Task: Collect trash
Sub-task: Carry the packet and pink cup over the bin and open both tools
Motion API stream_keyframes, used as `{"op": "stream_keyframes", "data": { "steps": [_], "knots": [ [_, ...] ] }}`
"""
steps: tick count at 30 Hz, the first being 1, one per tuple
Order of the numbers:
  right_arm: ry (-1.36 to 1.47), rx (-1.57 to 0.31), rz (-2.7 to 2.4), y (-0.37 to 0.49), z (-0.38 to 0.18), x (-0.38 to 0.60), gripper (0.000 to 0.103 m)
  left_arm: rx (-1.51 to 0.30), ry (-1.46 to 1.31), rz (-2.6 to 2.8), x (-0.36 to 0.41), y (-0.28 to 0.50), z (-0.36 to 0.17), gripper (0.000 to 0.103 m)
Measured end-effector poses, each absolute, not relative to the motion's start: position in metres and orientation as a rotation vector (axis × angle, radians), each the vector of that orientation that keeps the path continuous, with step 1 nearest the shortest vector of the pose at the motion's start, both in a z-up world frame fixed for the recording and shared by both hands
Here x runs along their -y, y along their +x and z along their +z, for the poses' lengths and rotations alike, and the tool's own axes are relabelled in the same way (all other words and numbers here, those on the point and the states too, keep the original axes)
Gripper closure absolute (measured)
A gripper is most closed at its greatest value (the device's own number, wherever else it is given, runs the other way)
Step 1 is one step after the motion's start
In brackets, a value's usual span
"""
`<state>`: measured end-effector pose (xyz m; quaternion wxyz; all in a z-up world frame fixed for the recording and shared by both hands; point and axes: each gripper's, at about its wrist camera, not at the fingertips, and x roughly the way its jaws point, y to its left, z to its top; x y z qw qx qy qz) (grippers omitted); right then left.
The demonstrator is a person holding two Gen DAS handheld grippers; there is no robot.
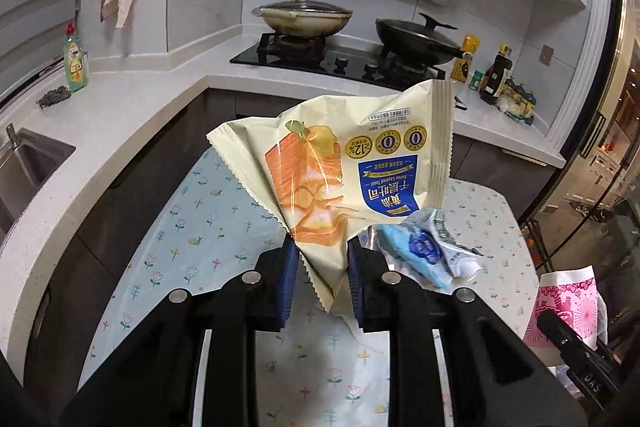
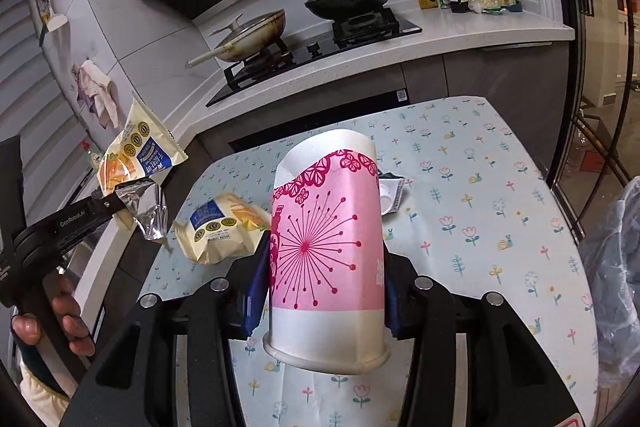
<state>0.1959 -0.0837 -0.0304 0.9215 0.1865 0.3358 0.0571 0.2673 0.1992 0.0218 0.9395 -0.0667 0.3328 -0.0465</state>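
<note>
My left gripper is shut on a cream toast wrapper and holds it above the floral table. The wrapper also shows at the left of the right wrist view, with the left gripper clamping it. My right gripper is shut on a squashed pink-and-white paper cup, held upside down above the table; the cup shows in the left wrist view too. A second cream wrapper lies on the table. A blue-and-white wrapper lies beyond my left fingers.
A white counter wraps around the left and back, with a sink, a hob with two pans and bottles. A clear plastic bag hangs at the right. More small packaging lies behind the cup.
</note>
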Motion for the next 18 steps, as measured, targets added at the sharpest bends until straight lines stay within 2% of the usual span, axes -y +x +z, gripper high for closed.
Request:
{"op": "stream_keyframes", "data": {
  "steps": [8, 18],
  "knots": [
    [0.416, -0.617, 0.033, 0.161, -0.009, 0.132, 0.058, -0.648, -0.099, -0.259, -0.129, 0.24, 0.049, 0.081],
    [0.478, -0.574, -0.1, 0.126, -0.006, 0.202, 0.058, -0.653, -0.028, -0.459, -0.026, 0.21, 0.055, 0.081]
  ]
}}
